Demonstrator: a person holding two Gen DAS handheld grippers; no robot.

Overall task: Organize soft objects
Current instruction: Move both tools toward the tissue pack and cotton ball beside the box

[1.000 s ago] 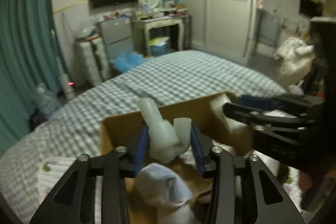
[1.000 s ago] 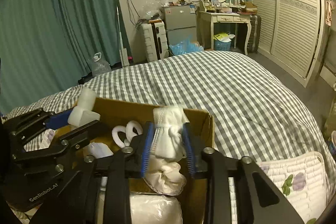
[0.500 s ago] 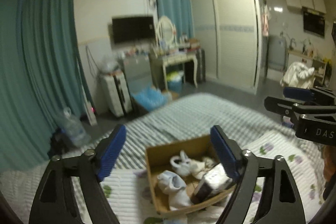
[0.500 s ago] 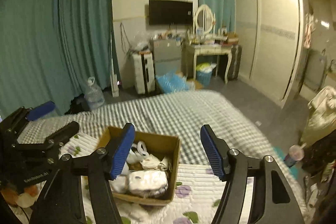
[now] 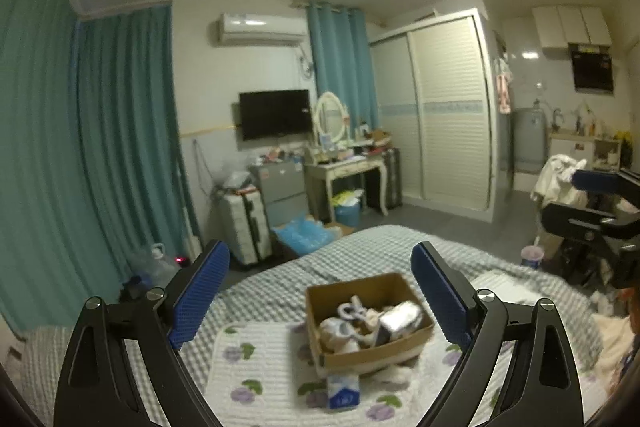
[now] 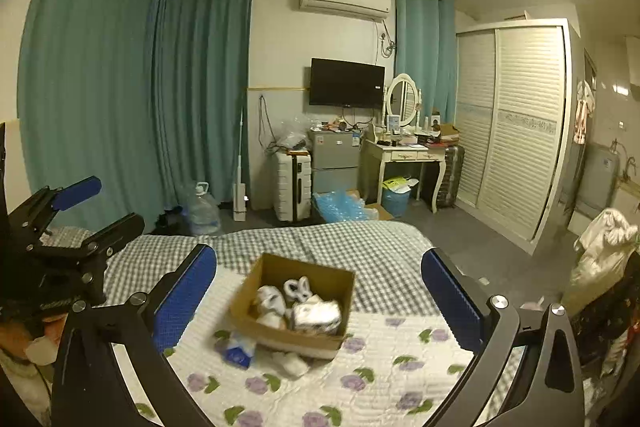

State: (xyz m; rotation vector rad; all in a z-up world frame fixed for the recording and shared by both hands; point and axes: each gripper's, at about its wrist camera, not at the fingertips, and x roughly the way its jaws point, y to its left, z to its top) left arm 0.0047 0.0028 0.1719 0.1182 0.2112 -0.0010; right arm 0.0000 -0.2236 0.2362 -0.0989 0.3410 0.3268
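A brown cardboard box point(image 5: 316, 311) point(image 6: 248, 291) sits on the bed and holds several white soft items point(image 5: 340, 327) point(image 6: 276, 301) and a silvery wrapped pack point(image 5: 400, 317) point(image 6: 316, 315). A blue-and-white tissue pack point(image 5: 343, 391) point(image 6: 239, 351) and a white soft item point(image 6: 294, 363) lie on the quilt in front of the box. My left gripper point(image 5: 320, 291) is wide open, empty, held well above and back from the box. My right gripper point(image 6: 320, 291) is wide open and empty too, at a similar distance.
The box rests on a white flowered quilt point(image 5: 256, 367) point(image 6: 384, 363) over a grey checked bedspread point(image 5: 360, 247) point(image 6: 360, 243). Beyond the bed stand a suitcase point(image 6: 294, 185), a small fridge point(image 6: 334, 163), a dressing table point(image 6: 408, 159), teal curtains and a wardrobe.
Both grippers opened and let go of the white soft items into the box. Both then pulled up and far back from the box, so the whole room now shows.
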